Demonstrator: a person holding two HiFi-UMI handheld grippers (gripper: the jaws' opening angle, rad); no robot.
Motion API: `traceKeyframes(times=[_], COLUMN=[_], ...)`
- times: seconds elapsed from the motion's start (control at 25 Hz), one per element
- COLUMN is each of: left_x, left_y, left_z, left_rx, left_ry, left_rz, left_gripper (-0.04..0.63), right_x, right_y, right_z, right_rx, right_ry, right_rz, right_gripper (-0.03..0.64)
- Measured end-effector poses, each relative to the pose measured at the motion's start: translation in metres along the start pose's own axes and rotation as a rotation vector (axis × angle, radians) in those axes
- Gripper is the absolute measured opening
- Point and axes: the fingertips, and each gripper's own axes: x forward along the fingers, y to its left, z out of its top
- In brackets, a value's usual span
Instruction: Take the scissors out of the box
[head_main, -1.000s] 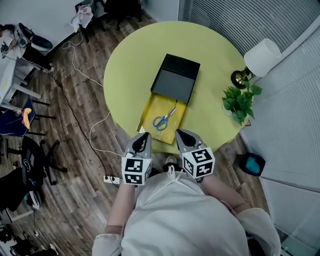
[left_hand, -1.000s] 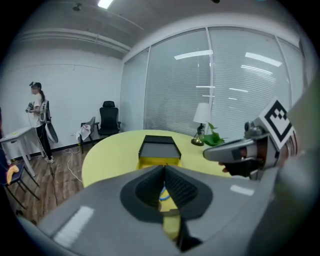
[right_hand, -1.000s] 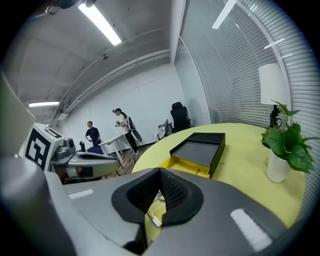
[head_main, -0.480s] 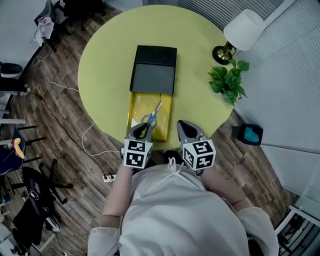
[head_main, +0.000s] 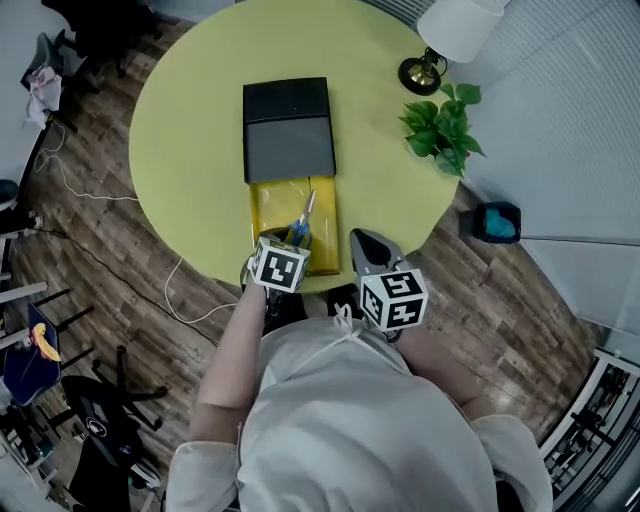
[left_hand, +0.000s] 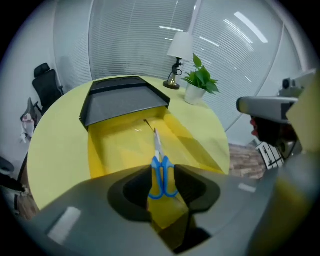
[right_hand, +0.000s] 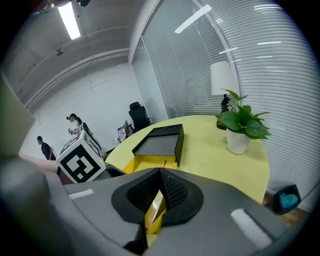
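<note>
While the right claw (head_main: 363, 240) sits pressed together beside the box (head_main: 268, 208), the left claw (left_hand: 162, 171) spreads around the scissors (left_hand: 158, 149) inside.

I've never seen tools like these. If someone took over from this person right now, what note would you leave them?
Left hand-held gripper: jaws sit on either side of the blue handles of the scissors. I can't tell whether they are pinching.
Right hand-held gripper: shut and empty, by the near edge of the table.
Scissors: lying in the box's yellow tray, which sticks out from the black cover.
Done: the box is open and the left gripper is lined up on the handles.
Left to do: make the grip firm and lift the scissors out of the box.
</note>
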Motion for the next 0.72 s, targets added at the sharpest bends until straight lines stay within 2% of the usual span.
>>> traceKeyframes(times=[0.12, 0.28, 0.36, 0.72], left_x=[0.016, 0.032, 0.034, 0.034], left_y=[-0.002, -0.001, 0.002, 0.001], left_z=[-0.003, -0.011, -0.012, -0.011], left_rx=[0.041, 0.031, 0.040, 0.096], left_ry=[0.064, 0.121, 0.130, 0.139], left_rz=[-0.017, -0.027, -0.014, 0.000], left_gripper=[0.146, 0.143, 0.101, 0.095], right_x=[0.000, -0.005, -0.007, -0.008], right_y=[-0.006, -0.018, -0.024, -0.029], right_z=[0.000, 0.003, 0.004, 0.008], right_rx=[0.012, 0.030, 0.039, 0.049], right_ry=[-0.002, -0.019, -0.024, -0.031], right_rz=[-0.031, -0.073, -0.087, -0.105], right_gripper=[0.000, 0.000, 0.000, 0.000])
